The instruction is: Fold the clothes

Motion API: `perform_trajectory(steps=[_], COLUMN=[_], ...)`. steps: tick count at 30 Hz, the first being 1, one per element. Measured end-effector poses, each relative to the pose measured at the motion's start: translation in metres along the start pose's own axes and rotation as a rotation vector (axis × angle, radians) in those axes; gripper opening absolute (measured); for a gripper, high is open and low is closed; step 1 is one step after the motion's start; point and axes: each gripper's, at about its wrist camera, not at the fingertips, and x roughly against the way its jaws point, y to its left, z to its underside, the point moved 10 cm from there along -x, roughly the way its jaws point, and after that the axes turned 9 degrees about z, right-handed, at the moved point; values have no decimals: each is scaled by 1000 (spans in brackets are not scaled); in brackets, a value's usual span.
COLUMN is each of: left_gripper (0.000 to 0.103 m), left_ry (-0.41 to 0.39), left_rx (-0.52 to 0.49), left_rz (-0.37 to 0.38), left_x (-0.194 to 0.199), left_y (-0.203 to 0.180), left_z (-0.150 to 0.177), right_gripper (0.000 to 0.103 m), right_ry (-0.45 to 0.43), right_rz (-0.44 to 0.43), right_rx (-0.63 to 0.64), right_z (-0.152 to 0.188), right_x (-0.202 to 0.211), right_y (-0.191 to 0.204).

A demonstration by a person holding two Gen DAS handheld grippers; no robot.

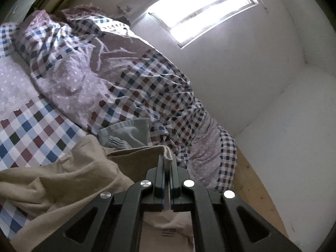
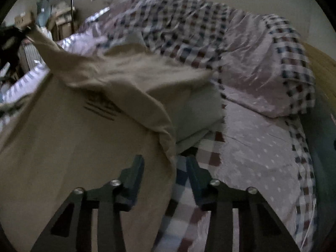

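Left tool [image 1: 167, 163] was seen clamped together on a ribbed hem edge of the beige garment [image 1: 63, 178], fabric pinched between the two fingers. The garment was spread across the checked bedsheet [image 1: 31, 132] on the bed, bunched at the left of the left wrist view, with part of it draped under the tool body. A pale blue-grey garment [image 1: 130, 130] was lying just beyond the beige one, against the rumpled checked-and-lilac duvet [image 1: 117, 79]. A window [image 1: 201, 8] was visible above, wood floor [image 1: 256, 180] at the right. Right tool [image 2: 166, 168] was held apart, nothing gripped; the beige garment's edge [image 2: 170, 147] was hanging between the fingers, contact could not be told due to blur. A printed dark logo [image 2: 103, 107] was showing on the beige fabric, with a fold lifted over it. A pale folded item [image 2: 197, 109] was seen just right of the beige garment, on the bed.
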Motion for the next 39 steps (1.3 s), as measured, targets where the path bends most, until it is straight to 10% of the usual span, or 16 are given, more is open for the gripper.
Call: perform_trajectory(steps=[2,15,20,30,33,36,39], left_gripper=[1,1,1,2,15,54,59], left_ry=[-5,-21,24,49,63,89,116], left_rx=[2,204,192,266,248,247,255], left_rz=[-19,-53,-56,-150,-112,-84,-62], left_x=[3,20,24,40,45,43,39], left_y=[13,79,65,120,121,118,115], left_z=[-3,1,4,26,29,33,39], right_gripper=[7,0,0,17,27,30,38], right_ry=[22,-88,-32,-62,-83,-120,-180], right_rz=[48,305,300,108,82,42,-18], right_rx=[21,82,-35,-29,-19,27,92], right_z=[-2,-5,15,20,17,2,-22], right_x=[-18,3,0,28,41,58,81], right_y=[-3,-60,-94,-32,-17,12,53])
